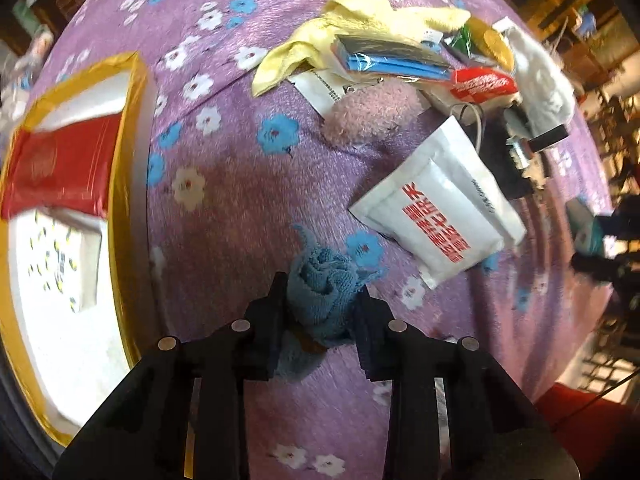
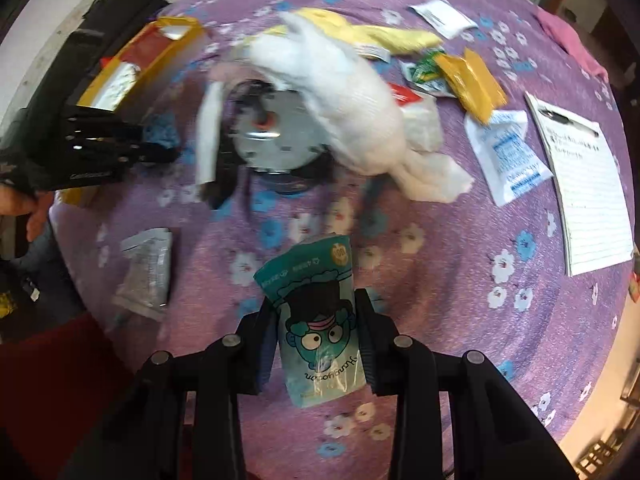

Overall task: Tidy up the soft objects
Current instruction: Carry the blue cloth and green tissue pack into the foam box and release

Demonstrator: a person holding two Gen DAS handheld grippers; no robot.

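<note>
- Between the fingers of the left gripper (image 1: 320,300) sits a bunched blue cloth (image 1: 322,300); both fingers press into its sides, so it is pinched, low over the purple flowered tablecloth (image 1: 240,184).
- Off to the left of those fingers stands a gold-rimmed box (image 1: 128,216), already holding a red packet (image 1: 60,172) and a white patterned one; some sorting looks done.
- Ahead of the fingers and to their right lie a white pouch with red print (image 1: 440,216), a pink fluffy item (image 1: 370,114) and a yellow cloth (image 1: 360,20), still unsorted.
- Between the right gripper's (image 2: 316,332) fingers hangs a teal cartoon sachet (image 2: 320,328), clamped on both sides and clear of the cloth.
- Beyond those fingers a white towel (image 2: 352,100) drapes over a metal disc, with more packets and a notepad (image 2: 584,184) to the right.
- Judging by the clutter, most of the task remains.
</note>
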